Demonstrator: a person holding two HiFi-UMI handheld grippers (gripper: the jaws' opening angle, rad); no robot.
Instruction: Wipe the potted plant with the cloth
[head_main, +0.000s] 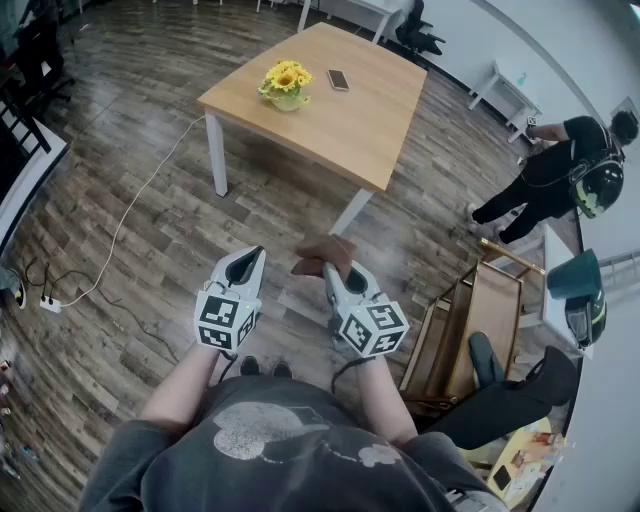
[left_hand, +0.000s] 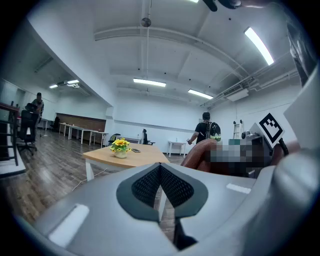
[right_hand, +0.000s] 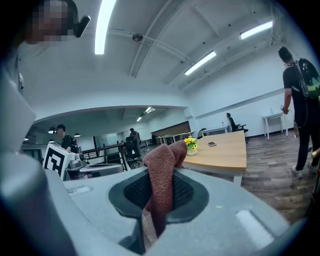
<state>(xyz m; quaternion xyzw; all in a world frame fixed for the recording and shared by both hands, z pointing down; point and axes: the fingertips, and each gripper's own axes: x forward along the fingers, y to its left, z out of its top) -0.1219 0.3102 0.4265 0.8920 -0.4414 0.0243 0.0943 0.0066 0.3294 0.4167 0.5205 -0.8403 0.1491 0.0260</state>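
A small potted plant (head_main: 285, 85) with yellow flowers in a pale pot stands on the wooden table (head_main: 370, 120), far ahead of both grippers. The plant (left_hand: 120, 147) shows small in the left gripper view and the plant (right_hand: 191, 145) in the right gripper view too. My right gripper (head_main: 328, 265) is shut on a reddish-brown cloth (head_main: 322, 254), which sticks up between its pads as a fold of cloth (right_hand: 161, 180). My left gripper (head_main: 249, 258) is shut with nothing in it, its pads meeting in the left gripper (left_hand: 160, 175) view. Both are held level over the floor, short of the table.
A phone (head_main: 338, 79) lies on the table near the plant. A white cable (head_main: 130, 215) runs over the wood floor to a power strip (head_main: 48, 303). A person (head_main: 555, 175) with a backpack stands at the right. A wooden cart (head_main: 480, 330) is at my right.
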